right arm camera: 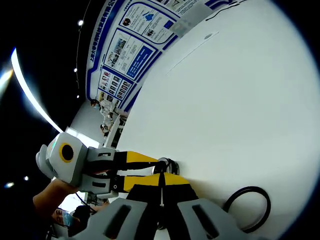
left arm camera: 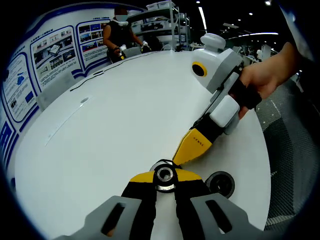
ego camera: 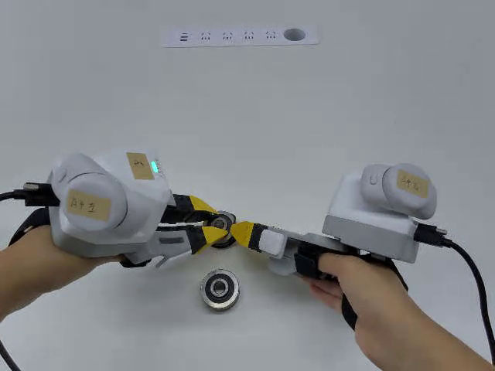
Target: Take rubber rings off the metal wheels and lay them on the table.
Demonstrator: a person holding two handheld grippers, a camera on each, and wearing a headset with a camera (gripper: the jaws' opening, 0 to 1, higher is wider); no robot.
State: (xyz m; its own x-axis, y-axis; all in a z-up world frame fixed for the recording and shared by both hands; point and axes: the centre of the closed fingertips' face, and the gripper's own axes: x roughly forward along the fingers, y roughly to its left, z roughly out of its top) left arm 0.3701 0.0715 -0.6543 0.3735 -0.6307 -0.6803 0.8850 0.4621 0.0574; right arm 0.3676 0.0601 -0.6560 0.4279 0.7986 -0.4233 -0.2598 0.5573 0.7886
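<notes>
Nearest you, a loose wheel point(ego camera: 220, 289) lies flat on the white worktop point(ego camera: 348, 116), its black rubber ring point(ego camera: 206, 288) on the rim around the metal hub. It sits just in front of the spot where your two tools meet.

Your left hand point(ego camera: 46, 263) carries the left hand-held gripper point(ego camera: 209, 224), which points right. Its yellow-tipped jaws are clamped on a second metal wheel point(left arm camera: 165, 176), held off the worktop with its hub facing along the jaws.

Your right hand point(ego camera: 363, 282) brings the right hand-held gripper point(ego camera: 246, 232) in from the other side. Its yellow tips are pressed together with barely a line between them, and they touch the rim of the clamped wheel. You cannot tell from here whether they pinch the rubber.

In the left gripper view the loose wheel lies low and to the right of the clamped one, near it but apart.

At the far edge of the worktop lies a white power strip point(ego camera: 240, 36). Beyond it stands a person point(left arm camera: 120, 30) by walls hung with posters point(left arm camera: 37, 55).
</notes>
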